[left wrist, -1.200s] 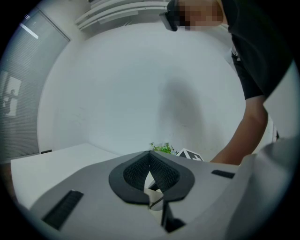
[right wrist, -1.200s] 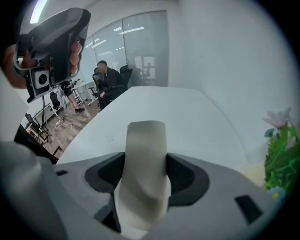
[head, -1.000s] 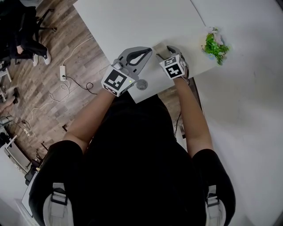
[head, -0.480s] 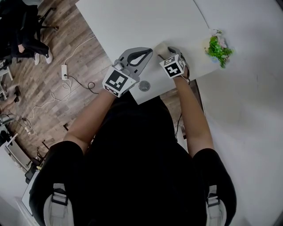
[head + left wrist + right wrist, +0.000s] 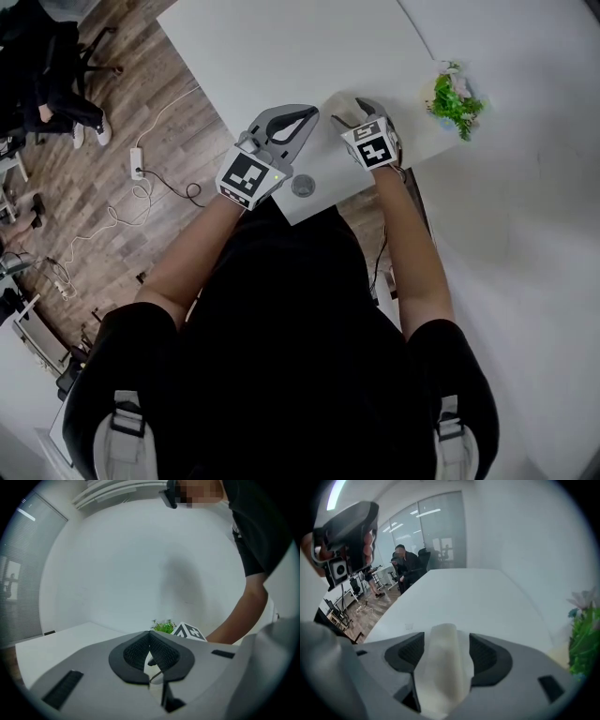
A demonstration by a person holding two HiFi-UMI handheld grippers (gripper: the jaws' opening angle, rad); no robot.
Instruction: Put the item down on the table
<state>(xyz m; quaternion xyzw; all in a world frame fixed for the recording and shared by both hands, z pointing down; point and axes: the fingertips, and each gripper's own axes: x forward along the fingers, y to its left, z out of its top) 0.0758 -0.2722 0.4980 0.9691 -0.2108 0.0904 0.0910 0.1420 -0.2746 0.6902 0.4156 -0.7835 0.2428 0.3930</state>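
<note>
The pale cream, soft rolled item [image 5: 440, 679] is clamped between the fingers of the right gripper [image 5: 446, 645], above the near part of the white rectangular worktop [image 5: 281, 56]. It cannot be told whether the item touches the surface. The left gripper [image 5: 150, 649] is positioned just beside the right one, its fingers pressed together with nothing between them; a small round grey disc [image 5: 302, 186] lies on the worktop close by, and a small green leafy plant [image 5: 455, 98] stands well apart at the right corner.
</note>
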